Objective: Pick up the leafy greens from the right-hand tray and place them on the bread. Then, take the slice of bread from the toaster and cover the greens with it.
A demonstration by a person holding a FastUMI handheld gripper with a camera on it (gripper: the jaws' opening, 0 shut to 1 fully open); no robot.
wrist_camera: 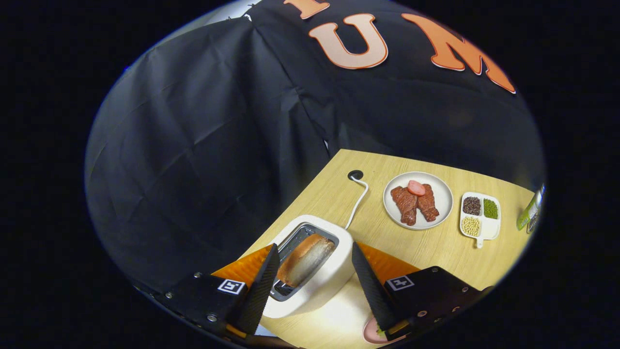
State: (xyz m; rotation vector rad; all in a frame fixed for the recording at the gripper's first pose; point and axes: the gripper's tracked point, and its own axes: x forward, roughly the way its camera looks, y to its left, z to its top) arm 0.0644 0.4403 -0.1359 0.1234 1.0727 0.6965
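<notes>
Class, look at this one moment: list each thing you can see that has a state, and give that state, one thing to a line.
gripper: fingers open, spread either side of the toaster, touching nothing.
toaster: upright on the table, cord attached.
slice of bread: sitting in the toaster slot, top showing.
cord: runs from the toaster to a hole in the table.
plate: holds meat pieces.
divided dish: three compartments filled, one bare.

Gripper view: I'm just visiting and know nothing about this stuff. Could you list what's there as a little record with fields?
gripper: open, fingers spread either side of the toaster
toaster: white, between the fingers, cord running to a hole in the table
bread slice: standing in the toaster slot, browned crust
plate: round, white, beyond the fingers, holding meat pieces
divided dish: beside the plate, holding beans of three colours
table: light wood
</notes>
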